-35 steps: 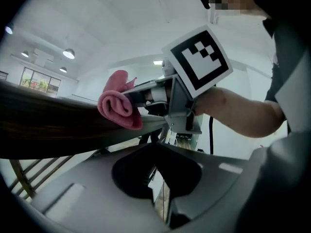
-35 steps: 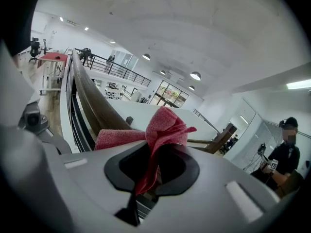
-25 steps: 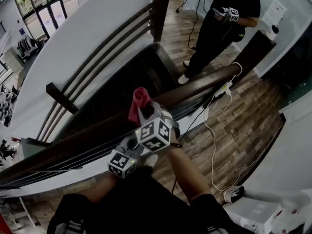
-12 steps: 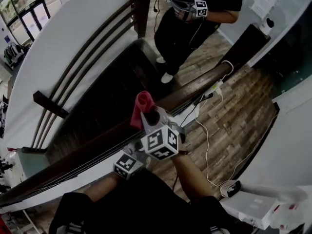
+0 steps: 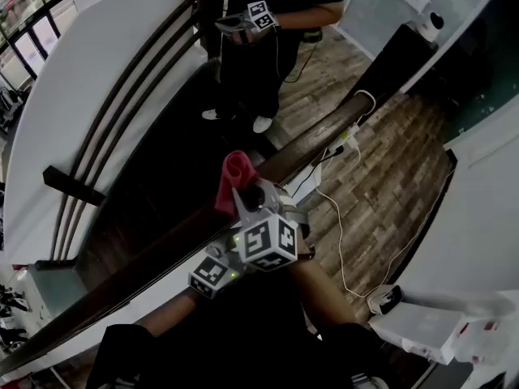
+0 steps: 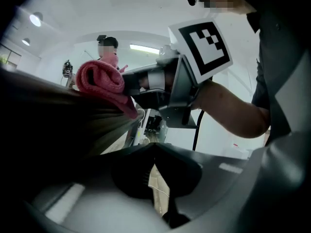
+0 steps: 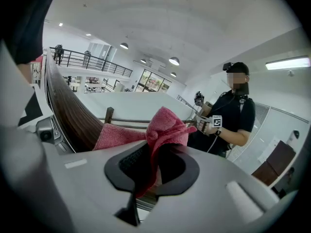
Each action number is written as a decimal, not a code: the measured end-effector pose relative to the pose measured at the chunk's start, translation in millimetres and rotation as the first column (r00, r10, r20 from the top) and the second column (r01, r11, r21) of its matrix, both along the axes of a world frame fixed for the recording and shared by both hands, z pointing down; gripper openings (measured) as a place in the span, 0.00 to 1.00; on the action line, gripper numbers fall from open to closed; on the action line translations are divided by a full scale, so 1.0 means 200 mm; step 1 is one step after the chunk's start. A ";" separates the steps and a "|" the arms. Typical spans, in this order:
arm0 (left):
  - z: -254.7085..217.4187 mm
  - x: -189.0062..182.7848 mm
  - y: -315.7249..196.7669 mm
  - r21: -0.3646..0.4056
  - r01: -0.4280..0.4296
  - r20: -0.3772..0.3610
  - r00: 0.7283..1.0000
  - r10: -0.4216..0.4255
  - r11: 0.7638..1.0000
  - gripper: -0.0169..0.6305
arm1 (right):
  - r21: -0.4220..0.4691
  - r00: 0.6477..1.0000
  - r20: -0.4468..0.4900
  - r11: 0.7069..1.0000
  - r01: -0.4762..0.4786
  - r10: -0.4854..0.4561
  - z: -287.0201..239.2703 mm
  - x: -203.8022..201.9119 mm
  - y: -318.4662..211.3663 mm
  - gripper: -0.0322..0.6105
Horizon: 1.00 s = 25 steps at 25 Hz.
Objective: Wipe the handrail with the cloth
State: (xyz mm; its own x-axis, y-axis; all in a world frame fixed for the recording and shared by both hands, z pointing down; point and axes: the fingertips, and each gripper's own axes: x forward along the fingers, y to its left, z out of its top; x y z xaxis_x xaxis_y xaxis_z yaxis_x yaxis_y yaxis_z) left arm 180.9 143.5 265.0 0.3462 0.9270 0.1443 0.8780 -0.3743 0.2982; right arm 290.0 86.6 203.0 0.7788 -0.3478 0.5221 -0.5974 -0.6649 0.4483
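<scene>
The dark brown wooden handrail (image 5: 316, 140) runs from lower left to upper right in the head view. A red cloth (image 5: 235, 178) lies on top of it, pinched by my right gripper (image 5: 245, 199), which is shut on the cloth (image 7: 163, 125). In the right gripper view the cloth bunches up above the jaws and drapes over the handrail (image 7: 68, 110). My left gripper (image 5: 225, 256) sits just below and left of the right one, beside the rail. Its jaws (image 6: 154, 148) are shut with nothing between them, and the cloth (image 6: 99, 81) shows above them.
Another person (image 5: 259, 23) holding marked grippers stands past the rail at the top. A dark stairwell (image 5: 154, 168) drops behind the rail. A white cable (image 5: 340, 233) trails over the wood floor to a white box (image 5: 422, 343) at lower right.
The right gripper and the cloth have slid a little along the rail towards its upper right end. The other person has moved left across the view.
</scene>
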 end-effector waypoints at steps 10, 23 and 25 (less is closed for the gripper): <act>0.01 0.09 0.16 0.075 0.012 -0.078 0.997 -0.007 0.997 0.03 | 0.039 0.996 -0.022 0.995 -0.088 0.089 -0.02 0.16 0.31 0.12; -0.08 0.19 0.46 0.055 0.048 -0.155 0.987 -0.039 0.997 0.03 | 0.040 0.999 -0.023 0.999 -0.036 0.037 -0.01 0.35 0.66 0.12; -0.12 0.22 0.53 0.039 0.058 -0.160 0.986 -0.051 0.998 0.03 | 0.031 0.999 -0.026 0.999 -0.028 0.029 -0.01 0.40 0.73 0.12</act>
